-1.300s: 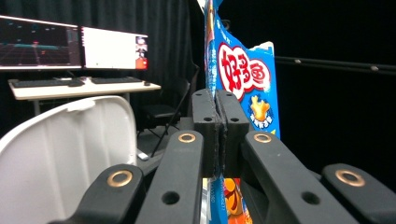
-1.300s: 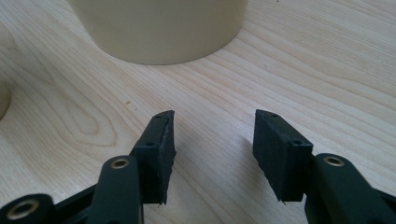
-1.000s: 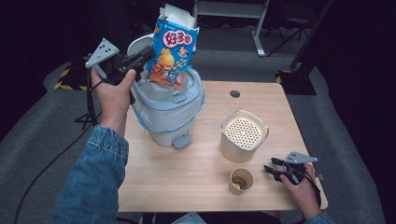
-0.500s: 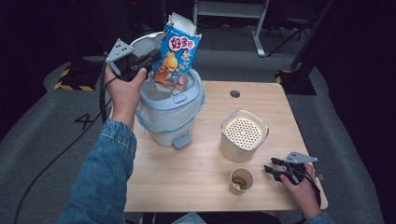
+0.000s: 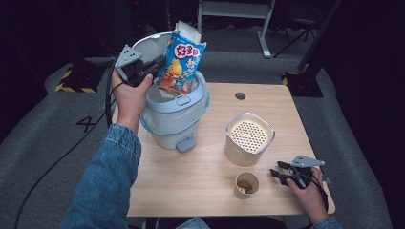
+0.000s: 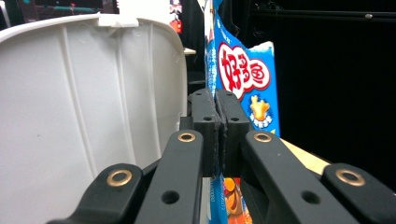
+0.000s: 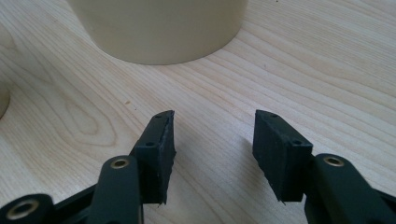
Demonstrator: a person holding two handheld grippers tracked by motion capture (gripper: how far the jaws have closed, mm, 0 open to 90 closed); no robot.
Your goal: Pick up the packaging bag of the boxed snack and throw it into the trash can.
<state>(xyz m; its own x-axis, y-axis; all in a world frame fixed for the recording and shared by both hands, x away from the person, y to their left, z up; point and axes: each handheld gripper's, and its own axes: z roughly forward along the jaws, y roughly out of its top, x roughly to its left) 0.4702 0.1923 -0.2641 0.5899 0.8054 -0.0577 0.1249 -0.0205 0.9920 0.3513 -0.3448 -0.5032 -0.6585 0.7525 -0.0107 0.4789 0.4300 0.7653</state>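
Just beside our left gripper (image 5: 155,67), the raised bin lid (image 6: 88,93) walls off one side, and the snack bag (image 5: 180,64) clamped in its jaws fills the bin mouth (image 5: 191,95) below. Ahead of our right gripper (image 5: 279,175), the perforated canister (image 5: 249,138) and paper cup (image 5: 247,184) stand close, with bare table (image 7: 280,60) between its jaws.

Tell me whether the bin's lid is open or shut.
Open: the white lid stands raised behind the bin, and the snack bag hangs over its mouth.
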